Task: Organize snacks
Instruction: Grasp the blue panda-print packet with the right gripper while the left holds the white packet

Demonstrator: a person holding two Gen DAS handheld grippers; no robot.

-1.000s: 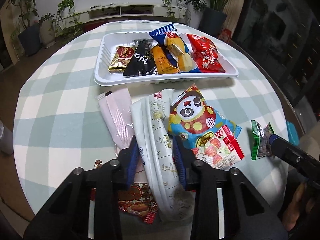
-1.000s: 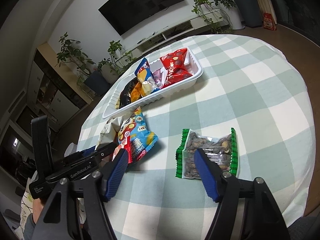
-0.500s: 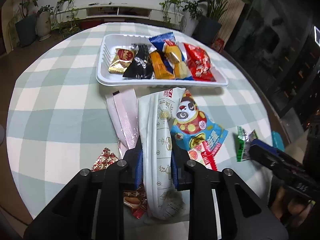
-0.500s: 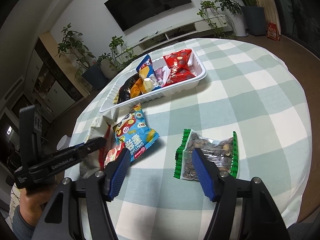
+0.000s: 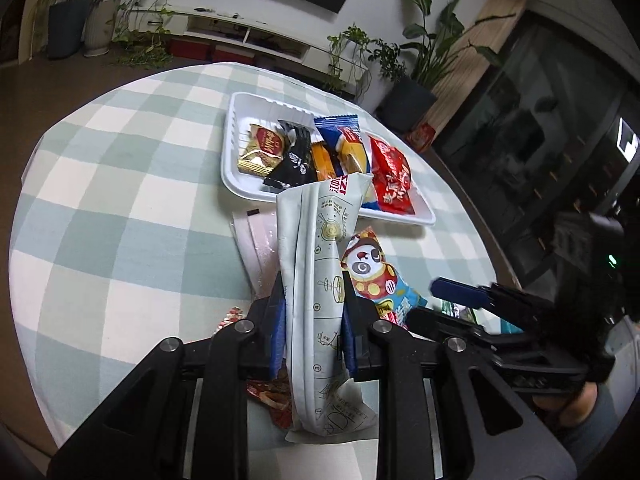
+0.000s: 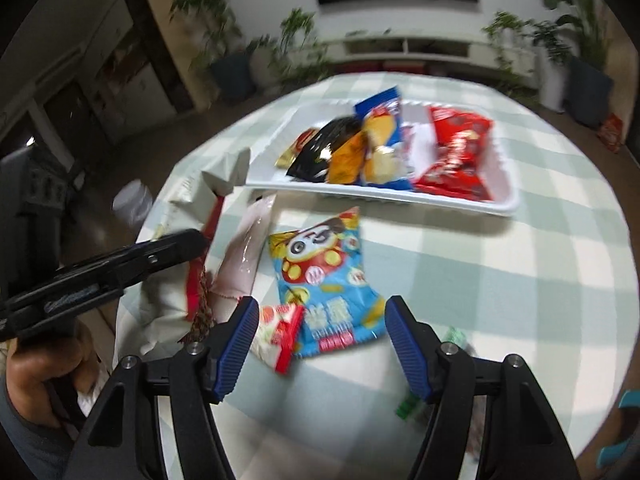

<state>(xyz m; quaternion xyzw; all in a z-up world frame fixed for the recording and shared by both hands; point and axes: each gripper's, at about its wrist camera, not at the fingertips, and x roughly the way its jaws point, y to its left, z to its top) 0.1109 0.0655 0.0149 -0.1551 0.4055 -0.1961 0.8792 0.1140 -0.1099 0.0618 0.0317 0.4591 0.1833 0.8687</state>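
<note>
Left wrist view: left gripper (image 5: 312,316) clamps the long pouch (image 5: 320,272), whose loose far end could snag the tray (image 5: 232,176), while right gripper (image 6: 318,344) hangs half-open, empty.

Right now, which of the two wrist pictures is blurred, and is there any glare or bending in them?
Right wrist view: motion-smeared throughout, the white tray and panda snack bag soft. Left wrist view: sharp, print on the pale long packet legible, room dim. Both: fisheye bends the table edge; slight sheen on wrappers only.
</note>
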